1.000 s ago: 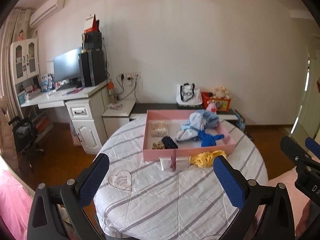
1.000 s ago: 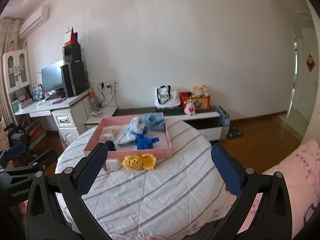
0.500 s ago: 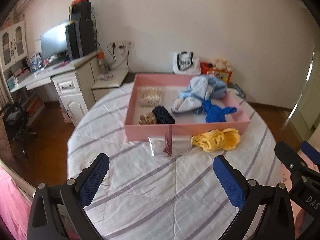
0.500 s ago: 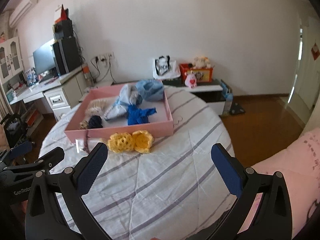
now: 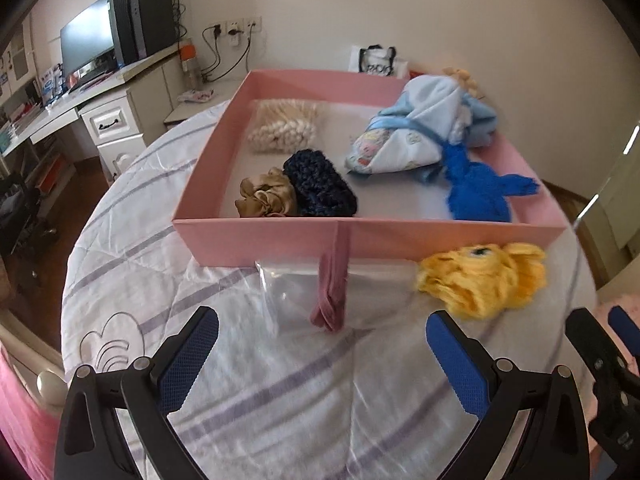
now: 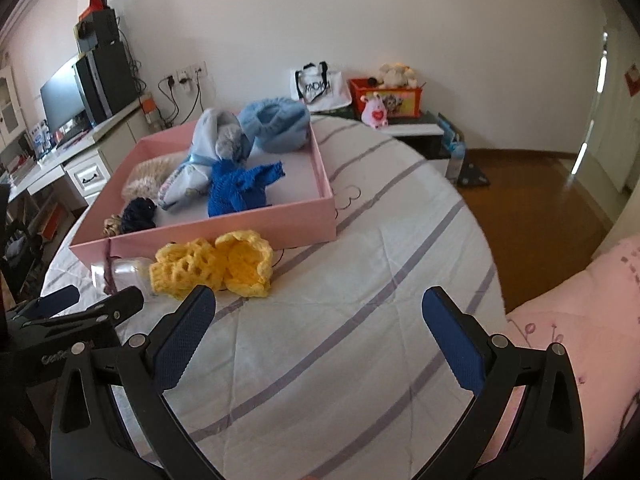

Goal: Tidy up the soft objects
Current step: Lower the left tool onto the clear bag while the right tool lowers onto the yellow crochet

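A pink box [image 5: 304, 240] [image 6: 224, 236] sits on a round table with a striped white cloth [image 5: 280, 380] [image 6: 340, 340]. In it lie a gold scrunchie [image 5: 264, 198], a navy knit piece [image 5: 320, 184], a bag of beige pieces [image 5: 286, 126], a light blue cloth bundle [image 5: 416, 132] and a blue knit piece [image 5: 476, 192] [image 6: 236, 186]. In front of the box lie a yellow crochet item [image 5: 480, 280] [image 6: 216, 266], a clear plastic bag [image 5: 292, 284] and a mauve band [image 5: 332, 280]. My left gripper [image 5: 320, 356] is open just short of the bag. My right gripper [image 6: 316, 332] is open, right of the yellow item.
A white desk [image 5: 80, 108] with a monitor and speakers stands at the left. A low cabinet with a tote bag [image 6: 320, 88], a red box [image 6: 384, 98] and plush toys stands behind the table. Pink bedding [image 6: 580, 340] lies at the right. Wooden floor surrounds the table.
Both grippers have moved forward and down toward the table. The box and the items before it now loom larger. Both stay open.
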`<state>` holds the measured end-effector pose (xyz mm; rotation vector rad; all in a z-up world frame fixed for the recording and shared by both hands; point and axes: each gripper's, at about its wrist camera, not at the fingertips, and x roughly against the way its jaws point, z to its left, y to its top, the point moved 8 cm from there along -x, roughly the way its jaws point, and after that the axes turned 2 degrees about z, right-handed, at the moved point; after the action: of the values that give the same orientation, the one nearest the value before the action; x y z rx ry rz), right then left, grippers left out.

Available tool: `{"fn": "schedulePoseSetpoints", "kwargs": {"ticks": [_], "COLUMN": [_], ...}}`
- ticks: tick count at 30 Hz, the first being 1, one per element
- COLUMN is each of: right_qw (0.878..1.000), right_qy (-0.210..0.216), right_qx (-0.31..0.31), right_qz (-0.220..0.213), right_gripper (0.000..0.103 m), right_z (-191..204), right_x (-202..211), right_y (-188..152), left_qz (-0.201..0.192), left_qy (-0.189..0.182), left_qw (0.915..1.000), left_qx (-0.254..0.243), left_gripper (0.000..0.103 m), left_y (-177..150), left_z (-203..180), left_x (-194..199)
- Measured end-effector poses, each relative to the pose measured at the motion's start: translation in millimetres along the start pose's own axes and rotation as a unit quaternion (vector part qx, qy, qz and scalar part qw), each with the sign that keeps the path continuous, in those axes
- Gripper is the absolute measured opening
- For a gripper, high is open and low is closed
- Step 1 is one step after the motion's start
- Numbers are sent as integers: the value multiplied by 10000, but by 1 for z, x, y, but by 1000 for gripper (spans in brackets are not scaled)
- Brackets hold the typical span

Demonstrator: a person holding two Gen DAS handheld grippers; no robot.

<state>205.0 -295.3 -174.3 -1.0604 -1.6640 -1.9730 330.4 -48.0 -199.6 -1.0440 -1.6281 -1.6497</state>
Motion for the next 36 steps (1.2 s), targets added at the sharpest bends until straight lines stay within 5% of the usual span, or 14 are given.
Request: {"fn": "schedulePoseSetpoints", "kwargs": {"ticks": [5, 12, 36], "right_qw": [9999, 9997, 9947], "right_qy": [35, 69, 456], "right_qx": [18, 63, 446], "right_qz": [141, 213, 808], "right_gripper": [103, 103, 103], "right_z": [3, 11, 82], "right_x": [-15, -25, -70], "right_y": [-1, 1, -2], "left_qz": [-1, -161, -253], "left_qy": [-21, -120, -57], "left_qw": [10000, 9995, 9995], "left_qx": [10, -226, 174], "left_gripper": [103, 74, 74], "left_y": [7, 5, -9], "left_z": [-1, -4, 58], "left_x": [-23, -31, -8]}}
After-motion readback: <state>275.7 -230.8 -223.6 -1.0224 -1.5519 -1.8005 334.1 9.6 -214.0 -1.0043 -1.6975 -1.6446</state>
